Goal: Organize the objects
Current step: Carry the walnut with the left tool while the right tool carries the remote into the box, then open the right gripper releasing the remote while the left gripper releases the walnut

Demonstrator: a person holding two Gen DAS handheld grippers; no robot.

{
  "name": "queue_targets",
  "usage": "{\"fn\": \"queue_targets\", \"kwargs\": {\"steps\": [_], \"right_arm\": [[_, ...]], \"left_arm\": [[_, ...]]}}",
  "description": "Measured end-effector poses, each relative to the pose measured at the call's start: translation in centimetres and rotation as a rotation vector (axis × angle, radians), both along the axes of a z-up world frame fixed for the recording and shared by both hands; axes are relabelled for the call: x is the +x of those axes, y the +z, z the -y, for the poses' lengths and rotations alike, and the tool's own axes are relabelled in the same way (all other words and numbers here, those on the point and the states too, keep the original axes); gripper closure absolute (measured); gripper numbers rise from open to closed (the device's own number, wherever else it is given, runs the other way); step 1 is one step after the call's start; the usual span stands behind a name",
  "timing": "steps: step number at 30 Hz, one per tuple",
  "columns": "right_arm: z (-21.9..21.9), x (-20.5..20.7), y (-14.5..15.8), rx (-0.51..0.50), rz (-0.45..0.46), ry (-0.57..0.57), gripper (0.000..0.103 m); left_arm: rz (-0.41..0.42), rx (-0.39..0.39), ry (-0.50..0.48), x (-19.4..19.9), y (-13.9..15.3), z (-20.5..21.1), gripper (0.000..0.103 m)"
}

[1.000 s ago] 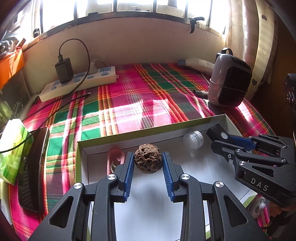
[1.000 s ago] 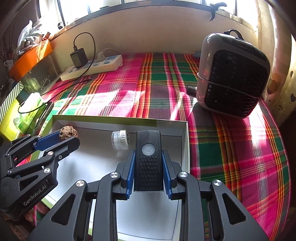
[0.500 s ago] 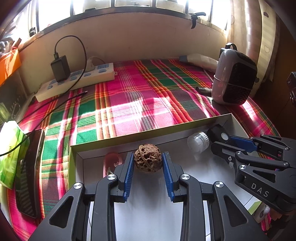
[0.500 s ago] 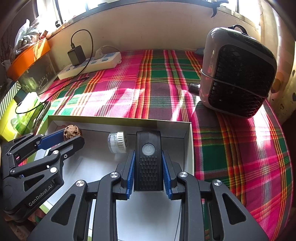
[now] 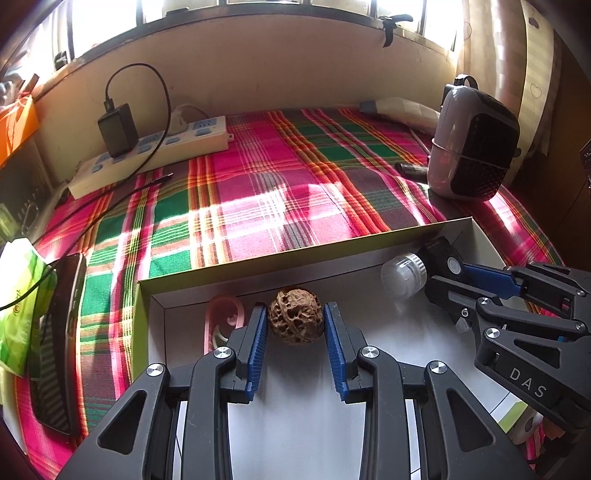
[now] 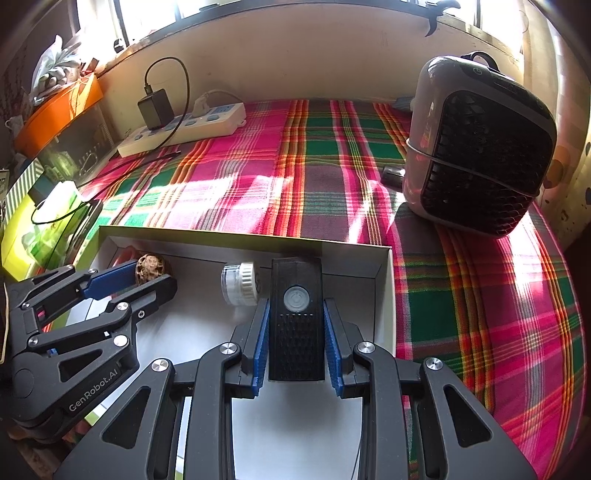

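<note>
Nearer the box's far wall (image 5: 295, 254) now, left tool (image 5: 295, 325) clamps walnut (image 5: 295, 321).

I see a plaid tablecloth (image 5: 295, 192) under patchy sunlight; beige wall (image 5: 277, 74) along the table's far edge; bright windows (image 6: 147, 14) above; curtain (image 5: 491, 55) at the far right corner.

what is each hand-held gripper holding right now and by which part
Left hand-held gripper: walnut, pinched across its sides. Right hand-held gripper: black device with a power button, clamped on its long sides.
</note>
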State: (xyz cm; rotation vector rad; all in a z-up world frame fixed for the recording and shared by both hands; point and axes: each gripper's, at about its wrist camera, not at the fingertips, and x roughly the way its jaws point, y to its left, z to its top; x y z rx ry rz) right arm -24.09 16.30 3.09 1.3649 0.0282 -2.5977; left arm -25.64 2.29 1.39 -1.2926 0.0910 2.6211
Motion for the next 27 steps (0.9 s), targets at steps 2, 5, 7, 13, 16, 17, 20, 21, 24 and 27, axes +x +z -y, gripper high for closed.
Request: {"fn": "queue_targets", "kwargs": {"steps": [2, 5, 7, 13, 16, 17, 20, 21, 24, 27], "right_arm": [[0.01, -0.02, -0.02, 0.001, -0.002, 0.000, 0.075], [0.07, 0.05, -0.06, 0.006, -0.003, -0.001, 0.075], [0.14, 0.07, -0.07, 0.009, -0.003, 0.000, 0.075], [0.23, 0.07, -0.12, 0.017, -0.003, -0.002, 0.075], [0.27, 0.06, -0.13, 0.012, -0.002, -0.002, 0.075], [0.29, 0.05, -0.13, 0.012, -0.001, -0.002, 0.075], [0.36, 0.01, -0.15, 0.014, 0.000, -0.003, 0.075], [0.37, -0.03, -0.15, 0.013, 0.001, -0.003, 0.075], [0.31, -0.02, -0.17, 0.012, 0.001, -0.003, 0.074], [0.35, 0.05, -0.12, 0.006, -0.002, 0.002, 0.066]], "left_arm": [[-0.001, -0.001, 0.000, -0.01, -0.04, 0.01, 0.074], [0.000, 0.000, 0.000, -0.03, -0.03, 0.03, 0.074], [0.000, 0.000, -0.001, -0.04, -0.02, 0.03, 0.074], [0.001, 0.000, 0.000, -0.10, -0.04, 0.02, 0.074], [0.003, -0.004, -0.001, -0.12, -0.14, 0.00, 0.074], [0.004, -0.006, -0.003, -0.13, -0.19, 0.00, 0.074], [0.011, -0.010, -0.003, -0.15, -0.32, 0.07, 0.074], [0.012, -0.011, -0.003, -0.15, -0.32, 0.11, 0.074], [0.011, -0.009, -0.004, -0.15, -0.33, 0.14, 0.074], [0.014, -0.007, 0.000, -0.18, -0.33, 0.19, 0.070]]}}
